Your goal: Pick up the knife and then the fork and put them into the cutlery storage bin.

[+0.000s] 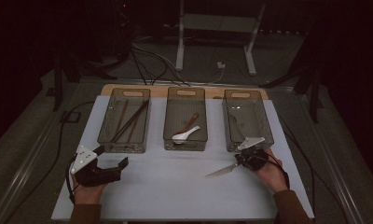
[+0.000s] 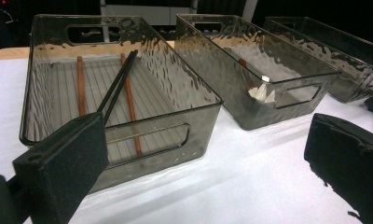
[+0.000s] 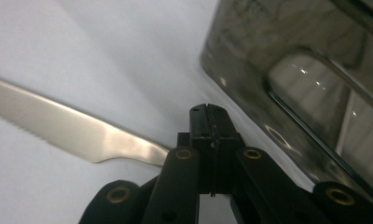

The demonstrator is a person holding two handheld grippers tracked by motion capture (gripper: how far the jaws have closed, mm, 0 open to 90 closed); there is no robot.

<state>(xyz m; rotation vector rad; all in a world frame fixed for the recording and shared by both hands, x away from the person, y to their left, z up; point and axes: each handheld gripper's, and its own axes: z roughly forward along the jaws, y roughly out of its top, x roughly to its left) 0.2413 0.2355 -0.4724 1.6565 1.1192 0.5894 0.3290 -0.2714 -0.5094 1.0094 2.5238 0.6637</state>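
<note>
White table with three bins along its far edge. Your right tongs grip the knife by its handle near the right edge; left tongs gape empty. Lift level, clearing the right bin rim before release.

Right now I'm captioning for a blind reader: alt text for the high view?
The right gripper holds a knife over a white table, near the right of three bins. The left gripper rests open.
</note>
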